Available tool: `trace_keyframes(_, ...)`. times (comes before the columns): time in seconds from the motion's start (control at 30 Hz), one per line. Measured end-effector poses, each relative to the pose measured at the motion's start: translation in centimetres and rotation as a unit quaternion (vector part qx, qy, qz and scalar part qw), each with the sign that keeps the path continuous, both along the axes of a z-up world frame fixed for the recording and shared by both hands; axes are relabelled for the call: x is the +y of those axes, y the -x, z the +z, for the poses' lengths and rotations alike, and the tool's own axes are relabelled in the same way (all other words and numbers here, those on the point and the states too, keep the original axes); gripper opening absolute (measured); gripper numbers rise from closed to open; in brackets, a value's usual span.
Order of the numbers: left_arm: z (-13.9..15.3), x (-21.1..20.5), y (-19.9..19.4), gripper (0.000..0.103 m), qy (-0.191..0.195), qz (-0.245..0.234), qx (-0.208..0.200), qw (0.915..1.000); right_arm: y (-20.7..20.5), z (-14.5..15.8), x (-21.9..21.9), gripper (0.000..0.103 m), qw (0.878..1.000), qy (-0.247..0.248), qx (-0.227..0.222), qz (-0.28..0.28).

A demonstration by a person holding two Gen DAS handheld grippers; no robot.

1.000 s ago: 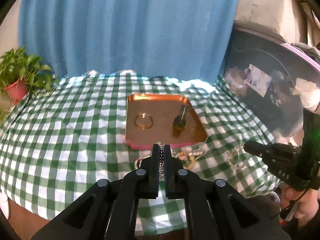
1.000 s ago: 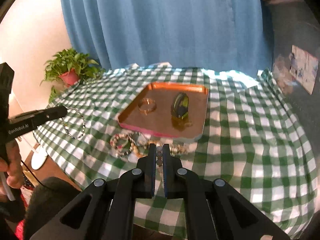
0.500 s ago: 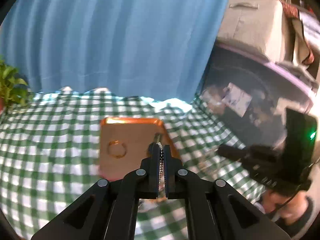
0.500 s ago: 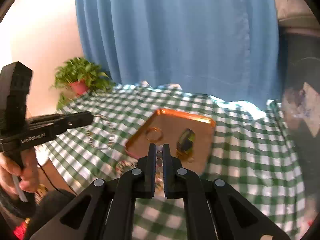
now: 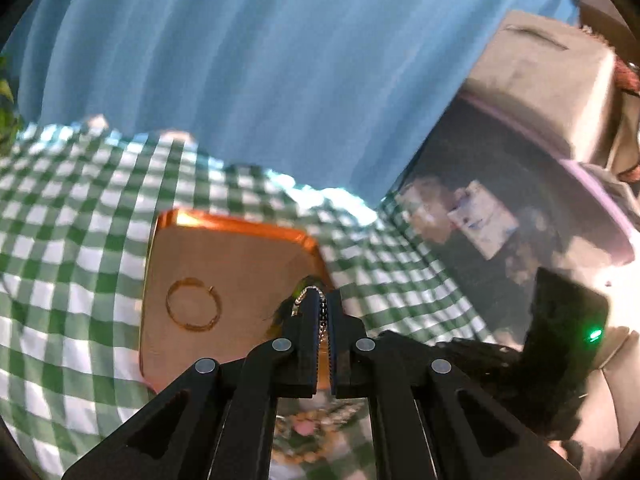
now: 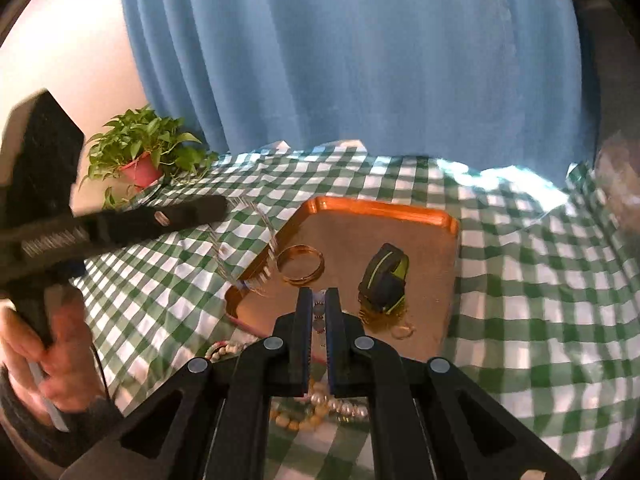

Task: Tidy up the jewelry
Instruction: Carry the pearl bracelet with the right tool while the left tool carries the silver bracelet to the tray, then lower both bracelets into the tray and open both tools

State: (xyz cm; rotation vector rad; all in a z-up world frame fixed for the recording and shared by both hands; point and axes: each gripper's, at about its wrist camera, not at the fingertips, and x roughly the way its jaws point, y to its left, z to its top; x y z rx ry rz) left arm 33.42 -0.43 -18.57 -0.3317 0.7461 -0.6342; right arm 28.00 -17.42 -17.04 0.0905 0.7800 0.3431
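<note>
An orange tray [image 5: 224,240] [image 6: 424,216] lies on the green checked tablecloth. On it are a gold bangle [image 5: 193,309] [image 6: 301,264] and a black-and-green watch [image 6: 384,280]. My left gripper [image 5: 319,300] is shut on a beaded chain necklace [image 5: 310,292], which hangs from it as a blurred loop [image 6: 244,248] over the tray's left edge. My right gripper [image 6: 319,296] is shut on a bead bracelet [image 6: 319,314] above the tray's front part.
More bead bracelets [image 6: 320,404] [image 5: 308,432] lie on the cloth in front of the tray. A potted plant [image 6: 140,160] stands at the table's far left. A blue curtain hangs behind. Dark furniture [image 5: 520,216] stands to the right.
Both grippers have risen and moved forward over the tray with their jewelry. The left gripper's necklace has swung from the cloth to the tray's left edge.
</note>
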Motion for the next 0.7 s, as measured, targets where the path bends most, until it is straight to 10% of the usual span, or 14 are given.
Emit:
trace_keyframes(0.33,-7.5,-0.9,-3.6,0.003,-0.095,0.012,0.075,0.9926,-4.6,-5.6,0.6,0.005,0.996,-0.072,0.058,0.01)
trace_keyframes(0.47,-9.6,-1.8,-4.0,0.003,-0.213,0.05,0.082,0.9723,-5.5,-7.8,1.1,0.005,0.997,0.01,0.069,-0.02)
trace_keyframes(0.7,-10.1,-2.6,-2.9,0.004,-0.27,0.076,0.054,0.9582,-5.0,-9.0,0.2,0.005,0.995,0.041,0.08,-0.041)
